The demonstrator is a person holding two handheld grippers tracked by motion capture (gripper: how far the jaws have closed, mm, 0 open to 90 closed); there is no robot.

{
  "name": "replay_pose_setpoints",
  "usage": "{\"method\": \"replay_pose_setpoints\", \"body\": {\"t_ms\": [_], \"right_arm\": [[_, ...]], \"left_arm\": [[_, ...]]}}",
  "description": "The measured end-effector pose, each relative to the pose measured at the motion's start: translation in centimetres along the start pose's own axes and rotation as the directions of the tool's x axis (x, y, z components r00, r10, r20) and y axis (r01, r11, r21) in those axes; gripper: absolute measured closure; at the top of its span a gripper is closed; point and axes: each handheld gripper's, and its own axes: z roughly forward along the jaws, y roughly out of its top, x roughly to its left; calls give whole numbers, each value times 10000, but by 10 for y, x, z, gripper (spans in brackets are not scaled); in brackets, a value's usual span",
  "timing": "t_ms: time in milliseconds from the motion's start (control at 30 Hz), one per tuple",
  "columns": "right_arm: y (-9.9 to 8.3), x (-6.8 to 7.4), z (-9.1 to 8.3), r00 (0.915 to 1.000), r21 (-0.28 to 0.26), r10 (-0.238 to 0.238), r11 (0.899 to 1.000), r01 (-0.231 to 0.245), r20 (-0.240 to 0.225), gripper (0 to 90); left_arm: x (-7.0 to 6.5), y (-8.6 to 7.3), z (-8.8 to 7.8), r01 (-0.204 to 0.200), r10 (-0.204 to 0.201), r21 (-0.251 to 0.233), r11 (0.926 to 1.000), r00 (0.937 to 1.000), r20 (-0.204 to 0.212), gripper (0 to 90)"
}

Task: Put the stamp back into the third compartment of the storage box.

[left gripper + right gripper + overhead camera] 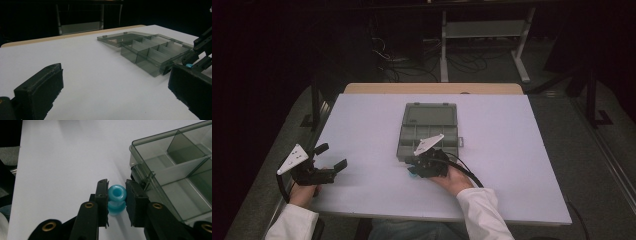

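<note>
A small blue spool-shaped piece point(116, 195) sits between the jaws of my right gripper point(117, 188), which is shut on it just above the white table. In the high view the right gripper point(416, 167) is at the near left corner of an open grey compartment box point(429, 131), with the blue piece point(412, 171) at its tip. The box's front wall point(160, 173) stands just right of the jaws, and its compartments look bare. My left gripper point(333, 156) rests open at the table's left, far from the box point(150, 51), with nothing between its jaws point(115, 82).
The box lid point(430, 114) lies flat, folded back away from me. The white table top point(362, 120) ends in a wooden strip point(432, 88) at the far side. Beyond it stand a metal frame point(484, 30) and cables on a dark floor.
</note>
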Motion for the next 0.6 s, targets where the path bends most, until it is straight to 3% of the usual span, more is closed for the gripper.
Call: {"method": "replay_pose_setpoints", "body": {"t_ms": [600], "right_arm": [[7, -2, -19, 9996, -656, 268, 9975, -269, -27, 717]], "left_arm": [[0, 0, 0, 13, -13, 18, 10000, 10000, -14, 0]]}}
